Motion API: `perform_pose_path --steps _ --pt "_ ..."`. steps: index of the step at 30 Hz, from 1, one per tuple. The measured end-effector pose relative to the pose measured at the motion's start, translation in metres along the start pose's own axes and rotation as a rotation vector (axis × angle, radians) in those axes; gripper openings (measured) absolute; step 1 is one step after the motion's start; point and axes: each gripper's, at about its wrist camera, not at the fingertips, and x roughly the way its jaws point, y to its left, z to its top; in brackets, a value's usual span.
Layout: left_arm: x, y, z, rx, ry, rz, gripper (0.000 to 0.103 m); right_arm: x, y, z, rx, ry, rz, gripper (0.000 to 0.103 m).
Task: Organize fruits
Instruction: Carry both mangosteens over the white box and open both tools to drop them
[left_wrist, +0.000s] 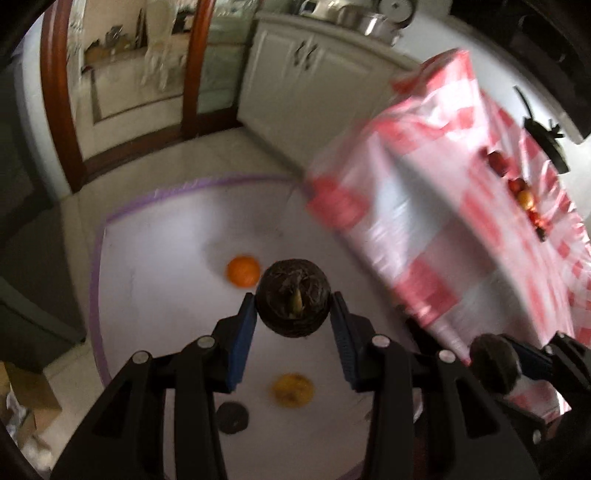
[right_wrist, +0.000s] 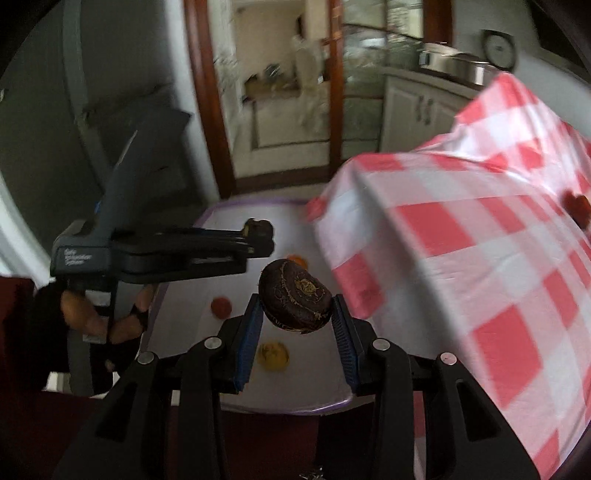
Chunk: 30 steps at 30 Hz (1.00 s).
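Blue-padded left fingers (left_wrist: 294, 314), mine, clenched on a dark, wrinkled round fruit (left_wrist: 294, 298), stem end facing the camera, carried above the white mat (left_wrist: 155, 266) with the purple border. Right fingers (right_wrist: 298, 314), clenched on a second dark fruit (right_wrist: 295, 295), flattened and tilted, also above the mat. On the mat: one orange (left_wrist: 243, 271) just beyond the left-held fruit; one yellow fruit (left_wrist: 292, 390) nearer the camera than it; one dark round item (left_wrist: 232, 417), blurred. Right of the mat: surface under a red-and-white checked cloth (left_wrist: 424, 221), bearing a row of red and yellow fruits (left_wrist: 517, 188).
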Motion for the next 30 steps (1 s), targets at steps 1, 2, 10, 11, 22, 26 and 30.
perform_pose_path --steps 1,2,10,11,22,26,30 --pt "0.007 0.004 -0.004 -0.006 0.017 0.015 0.041 0.008 0.004 -0.003 -0.016 0.023 0.005 0.039" --pt "0.012 0.007 -0.008 -0.008 0.03 0.026 0.041 0.014 0.006 -0.005 -0.024 0.041 0.009 0.039" --pt "0.047 0.036 -0.03 -0.072 0.144 0.143 0.041 0.071 0.01 -0.025 -0.068 0.206 0.006 0.039" --pt "0.051 0.041 -0.033 -0.09 0.162 0.151 0.041 0.077 0.01 -0.026 -0.071 0.221 0.006 0.039" --pt "0.056 0.059 -0.036 -0.196 0.198 0.143 0.044 0.114 0.02 -0.041 -0.103 0.325 0.019 0.039" --pt "0.056 0.062 -0.034 -0.229 0.187 0.13 0.062 0.112 0.022 -0.043 -0.112 0.317 0.008 0.053" --pt "0.051 0.06 -0.033 -0.215 0.169 0.095 0.074 0.102 0.022 -0.033 -0.137 0.256 0.006 0.077"
